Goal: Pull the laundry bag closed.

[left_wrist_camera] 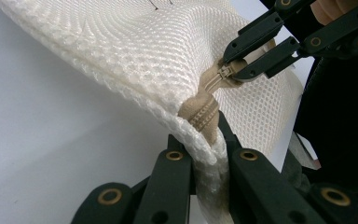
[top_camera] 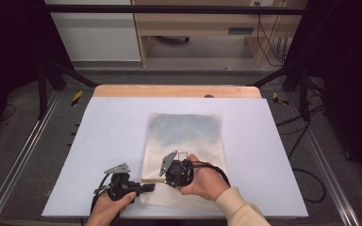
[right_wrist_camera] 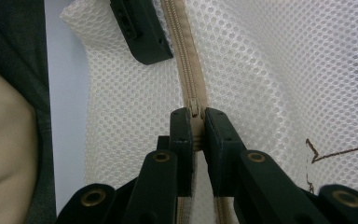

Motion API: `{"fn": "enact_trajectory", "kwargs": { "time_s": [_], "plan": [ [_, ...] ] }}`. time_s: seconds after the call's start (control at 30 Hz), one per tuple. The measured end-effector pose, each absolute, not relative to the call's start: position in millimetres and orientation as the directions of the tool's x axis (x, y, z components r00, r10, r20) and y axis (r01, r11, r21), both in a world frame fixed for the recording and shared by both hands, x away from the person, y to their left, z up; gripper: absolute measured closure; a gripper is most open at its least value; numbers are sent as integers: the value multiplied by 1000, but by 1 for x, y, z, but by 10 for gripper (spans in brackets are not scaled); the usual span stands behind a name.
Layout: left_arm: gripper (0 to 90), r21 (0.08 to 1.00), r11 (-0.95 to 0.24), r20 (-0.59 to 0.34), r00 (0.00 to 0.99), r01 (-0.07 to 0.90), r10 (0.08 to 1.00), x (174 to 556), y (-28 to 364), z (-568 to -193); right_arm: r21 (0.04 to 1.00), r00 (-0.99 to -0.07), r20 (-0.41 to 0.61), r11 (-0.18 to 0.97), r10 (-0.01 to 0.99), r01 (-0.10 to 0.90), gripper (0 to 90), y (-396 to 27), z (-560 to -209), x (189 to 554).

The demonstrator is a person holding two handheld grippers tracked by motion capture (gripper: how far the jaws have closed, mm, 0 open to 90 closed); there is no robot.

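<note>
The mesh laundry bag [top_camera: 185, 146] lay flat on the white tabletop [top_camera: 103, 141], its zip edge nearest the person, w/ the rest of it stretching away toward the far wooden edge [top_camera: 176, 91]; it looked light, soft & floppy, a thin open-weave fabric that would bunch up & drag rather than hold shape; not fragile, but limp enough that pulling one end alone would prob. just slide the whole bag.

The tan zipper [right_wrist_camera: 186, 60] ran along the bag's near edge; I'd judge it the only firm line on the bag, so the grip points were sensible: one on the fabric end of the zip, one on the slider. The left hand-held gripper [left_wrist_camera: 208, 140] was clamped narrow on the bag's corner at the end of the zip tape, mesh & tape pinched up between its jaws; the right hand-held gripper [right_wrist_camera: 195, 126] was closed tight on the zipper pull [right_wrist_camera: 194, 108], just right of that corner along the bag's edge. The small slider looked easy to slip out of the pads if tugged at an angle.

Labels: no brand or readable writing that I could see; just a thin brown stitched outline [right_wrist_camera: 338, 156] on the mesh, right of the zip in the right gripper view, too partial to read as anything.
</note>
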State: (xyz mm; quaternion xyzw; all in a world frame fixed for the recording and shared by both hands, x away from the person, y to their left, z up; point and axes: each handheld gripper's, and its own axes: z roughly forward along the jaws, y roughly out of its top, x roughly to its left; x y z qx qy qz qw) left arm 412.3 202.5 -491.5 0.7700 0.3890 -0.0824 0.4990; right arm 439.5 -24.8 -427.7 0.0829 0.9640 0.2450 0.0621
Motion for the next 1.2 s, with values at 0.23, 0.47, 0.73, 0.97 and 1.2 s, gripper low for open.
{"fn": "enact_trajectory", "kwargs": {
  "time_s": [0.23,0.47,0.73,0.97,1.2],
  "plan": [
    [874,706,-203,-508,685,679,522,409,199,-492,504,-978,-76,854,194,130,820,-30,-431,439],
    [873,715,-209,-493,692,668,527,407,195,-493,526,-973,-63,836,220,155,820,-37,-433,436],
    [873,725,-217,-477,704,654,527,406,192,-492,567,-964,-69,805,255,172,820,-45,-435,429],
    [872,738,-223,-459,717,637,525,405,191,-491,595,-957,-59,780,283,194,819,-52,-437,426],
    [872,745,-229,-455,728,627,513,406,190,-492,618,-951,-38,755,308,220,820,-61,-437,425]
  ]
}}
